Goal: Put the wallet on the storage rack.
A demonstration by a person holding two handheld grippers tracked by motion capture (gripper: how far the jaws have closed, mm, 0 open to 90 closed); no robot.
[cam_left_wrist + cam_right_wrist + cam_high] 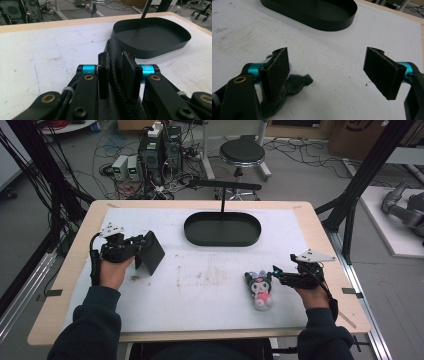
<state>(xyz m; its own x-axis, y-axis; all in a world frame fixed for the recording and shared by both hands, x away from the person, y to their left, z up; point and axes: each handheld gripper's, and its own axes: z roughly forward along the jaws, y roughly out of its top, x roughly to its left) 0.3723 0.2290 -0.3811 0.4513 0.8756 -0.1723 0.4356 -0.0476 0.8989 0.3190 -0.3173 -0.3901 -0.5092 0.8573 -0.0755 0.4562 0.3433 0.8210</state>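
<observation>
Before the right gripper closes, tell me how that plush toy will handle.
The plush toy looks fuzzy and stuffed, so it will probably squash between the pads and feel light. Lying flat on the white mat, it seems unlikely to roll. The right gripper stands open beside it, so a shallow pinch might catch only fur.

The black wallet (117, 82) looks like grained, matt leather with a stitched edge. The plush toy (260, 287) is fuzzy cloth. The black tray (155, 47) has a smooth, matt finish. The worktop (210, 280) carries a white, rough, scuffed mat over pale wood.
</observation>
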